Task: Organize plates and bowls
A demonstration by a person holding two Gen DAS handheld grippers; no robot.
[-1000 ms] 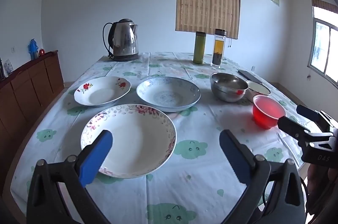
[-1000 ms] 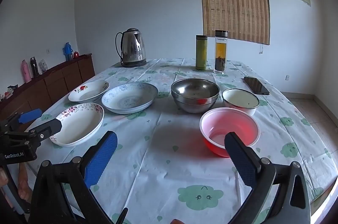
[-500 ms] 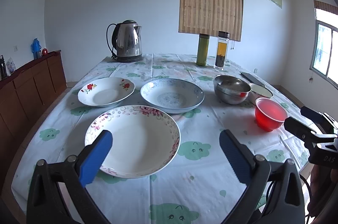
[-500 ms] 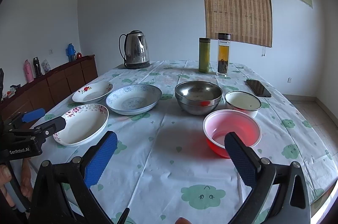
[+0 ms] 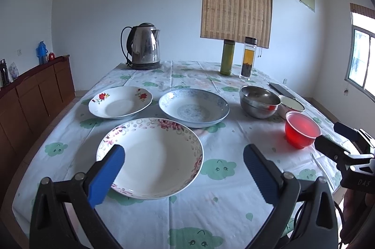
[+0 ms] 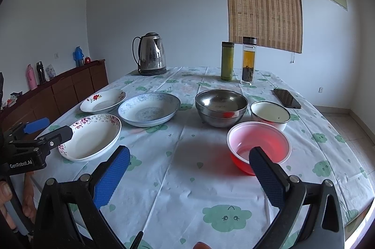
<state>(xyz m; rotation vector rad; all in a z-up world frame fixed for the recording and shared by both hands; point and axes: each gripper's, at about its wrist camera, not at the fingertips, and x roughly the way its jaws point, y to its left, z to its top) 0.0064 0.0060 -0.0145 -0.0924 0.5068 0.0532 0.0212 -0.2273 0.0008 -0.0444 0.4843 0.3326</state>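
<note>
From the left wrist I see my left gripper (image 5: 182, 162) with jaws wide and empty, low over the pink-flowered plate (image 5: 150, 157), the nearest plate on the table (image 5: 211, 209). To take it cleanly I judge I should drop one finger under its near rim.

From the right wrist, my right gripper (image 6: 189, 164) is also wide and empty, the red bowl (image 6: 259, 145) just ahead of its right finger; I'd pinch its rim gently.

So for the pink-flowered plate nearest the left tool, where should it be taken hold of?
Probably by the near rim of the pink-flowered plate, coming in low from the table's front edge. It lies flat and shallow, its raised, flared lip faces the open left tool, and nothing sits on it or touches it.
</note>
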